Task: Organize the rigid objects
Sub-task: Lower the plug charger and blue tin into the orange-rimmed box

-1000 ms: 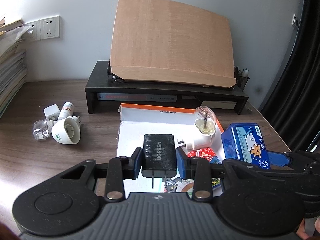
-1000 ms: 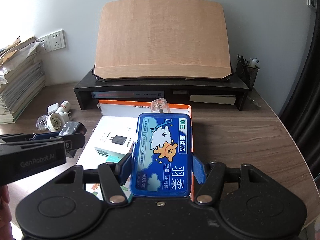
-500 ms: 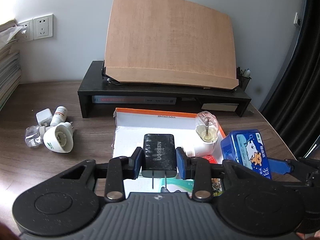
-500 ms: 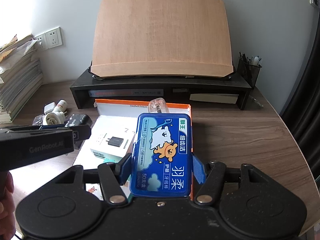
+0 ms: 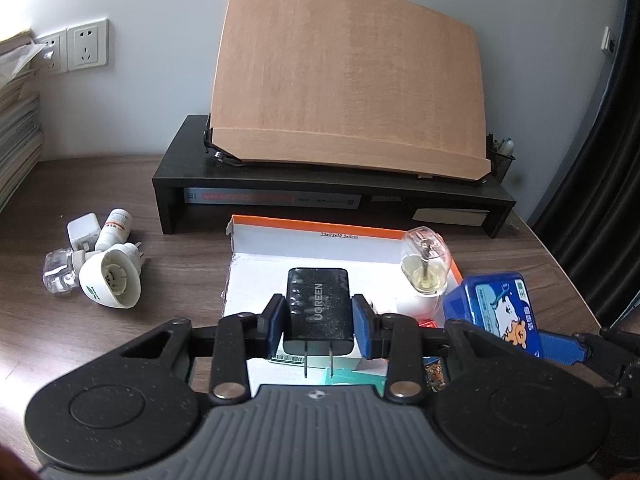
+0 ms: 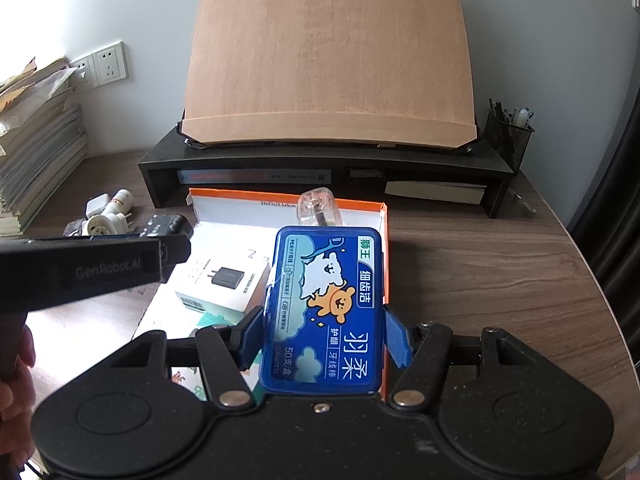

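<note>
Your left gripper (image 5: 319,318), clamped on the black charger (image 5: 319,308), has shifted over the orange box (image 5: 340,227); right gripper (image 6: 324,338) grips the blue case (image 6: 326,304) (beside that box).

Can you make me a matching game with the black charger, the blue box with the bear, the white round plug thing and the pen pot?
Things:
1. black UGREEN charger
2. blue plastic box with a cartoon bear
3. white round plug-in holder
4. black mesh pen pot

Places:
A. on the desk, left of the orange-edged box
B. clamped in the right gripper
C. beside the black shelf's right end
D. clamped in the left gripper

Pairs: 1-D, 2-B, 3-A, 4-C
</note>
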`<state>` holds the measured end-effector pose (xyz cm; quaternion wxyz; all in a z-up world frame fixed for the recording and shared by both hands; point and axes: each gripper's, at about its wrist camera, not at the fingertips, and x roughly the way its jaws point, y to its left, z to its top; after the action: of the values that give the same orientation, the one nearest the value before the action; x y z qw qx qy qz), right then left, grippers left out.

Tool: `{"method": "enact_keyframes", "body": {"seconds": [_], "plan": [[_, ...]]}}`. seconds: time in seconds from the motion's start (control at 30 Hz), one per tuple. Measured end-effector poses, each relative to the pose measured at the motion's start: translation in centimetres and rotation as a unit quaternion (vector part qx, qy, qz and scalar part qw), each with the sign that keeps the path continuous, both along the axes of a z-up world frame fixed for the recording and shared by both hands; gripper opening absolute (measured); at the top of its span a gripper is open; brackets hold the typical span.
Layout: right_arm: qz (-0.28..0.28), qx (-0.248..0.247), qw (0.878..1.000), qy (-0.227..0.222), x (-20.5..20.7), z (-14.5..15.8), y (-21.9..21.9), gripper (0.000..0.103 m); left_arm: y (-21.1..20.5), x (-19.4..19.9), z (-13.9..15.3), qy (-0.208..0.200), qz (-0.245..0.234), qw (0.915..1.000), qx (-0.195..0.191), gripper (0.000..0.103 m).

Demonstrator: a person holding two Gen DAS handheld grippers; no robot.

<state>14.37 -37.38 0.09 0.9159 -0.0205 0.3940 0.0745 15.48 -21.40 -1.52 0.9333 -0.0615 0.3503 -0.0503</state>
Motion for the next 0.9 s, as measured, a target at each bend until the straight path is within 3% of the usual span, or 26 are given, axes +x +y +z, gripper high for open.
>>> {"method": "enact_keyframes", "body": {"seconds": [0.9], "plan": [[0.009, -0.001, 1.000, 0.006, 0.2, -0.3, 0.0, 0.074, -0.6, 1.6, -0.1, -0.001, -0.006, 1.0000, 0.006, 0.036]]}}
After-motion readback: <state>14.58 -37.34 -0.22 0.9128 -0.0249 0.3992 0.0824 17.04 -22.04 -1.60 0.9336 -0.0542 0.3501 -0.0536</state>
